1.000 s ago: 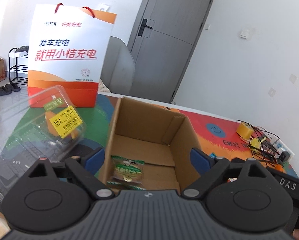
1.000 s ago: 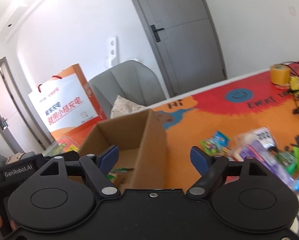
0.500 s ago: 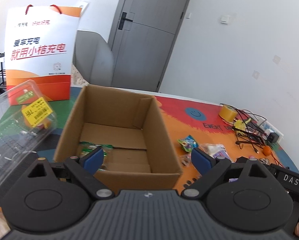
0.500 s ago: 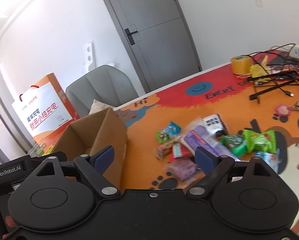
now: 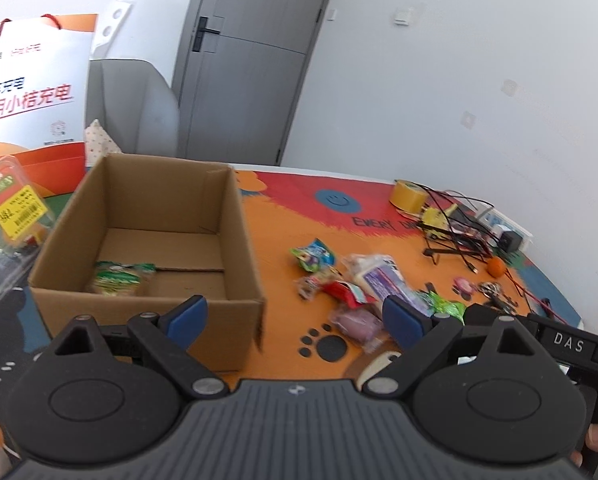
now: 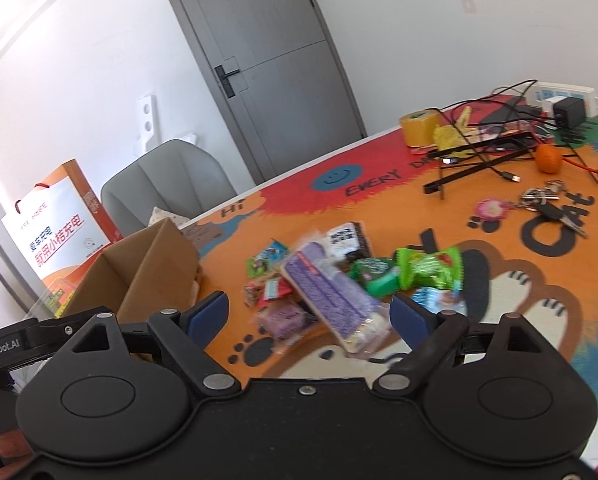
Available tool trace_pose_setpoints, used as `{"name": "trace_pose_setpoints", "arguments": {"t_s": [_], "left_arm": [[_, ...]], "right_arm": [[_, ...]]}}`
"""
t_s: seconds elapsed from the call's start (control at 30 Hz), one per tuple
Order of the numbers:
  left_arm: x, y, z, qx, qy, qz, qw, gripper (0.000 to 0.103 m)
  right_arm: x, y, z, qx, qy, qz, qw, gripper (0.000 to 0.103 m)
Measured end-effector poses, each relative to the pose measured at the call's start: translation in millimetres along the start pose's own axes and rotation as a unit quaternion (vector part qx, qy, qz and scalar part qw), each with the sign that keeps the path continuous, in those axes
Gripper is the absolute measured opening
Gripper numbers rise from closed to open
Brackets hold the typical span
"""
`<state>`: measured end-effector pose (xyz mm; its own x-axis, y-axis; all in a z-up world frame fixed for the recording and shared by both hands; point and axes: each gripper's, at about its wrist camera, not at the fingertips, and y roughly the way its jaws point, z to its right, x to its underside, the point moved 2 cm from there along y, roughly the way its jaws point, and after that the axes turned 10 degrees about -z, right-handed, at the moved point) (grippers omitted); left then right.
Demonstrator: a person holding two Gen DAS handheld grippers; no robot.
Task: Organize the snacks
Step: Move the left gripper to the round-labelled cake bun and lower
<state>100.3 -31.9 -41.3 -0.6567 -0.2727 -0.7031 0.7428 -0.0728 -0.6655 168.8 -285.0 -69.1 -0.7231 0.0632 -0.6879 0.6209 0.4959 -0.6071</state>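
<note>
Left gripper: jaws apart, empty
Right gripper: jaws just widened, nothing gripped
Snacks: loose pile mid-table
Box: towards the table's left edge – one green packet inside

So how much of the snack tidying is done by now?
Barely begun. One green snack packet lies in the cardboard box. Both the left gripper and the right gripper are open and empty. The snack pile, purple pack included, still sits on the mat beside the box.
</note>
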Motion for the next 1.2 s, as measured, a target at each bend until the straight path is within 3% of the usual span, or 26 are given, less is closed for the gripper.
{"name": "trace_pose_setpoints", "arguments": {"t_s": [0.57, 1.2], "left_arm": [[28, 26, 50, 0.031, 0.059, -0.048, 0.9966, 0.094], [60, 71, 86, 0.029, 0.149, -0.121, 0.9809, 0.094]], "right_arm": [[19, -15, 42, 0.027, 0.016, -0.01, 0.999, 0.088], [37, -5, 63, 0.031, 0.033, -0.036, 0.998, 0.088]]}}
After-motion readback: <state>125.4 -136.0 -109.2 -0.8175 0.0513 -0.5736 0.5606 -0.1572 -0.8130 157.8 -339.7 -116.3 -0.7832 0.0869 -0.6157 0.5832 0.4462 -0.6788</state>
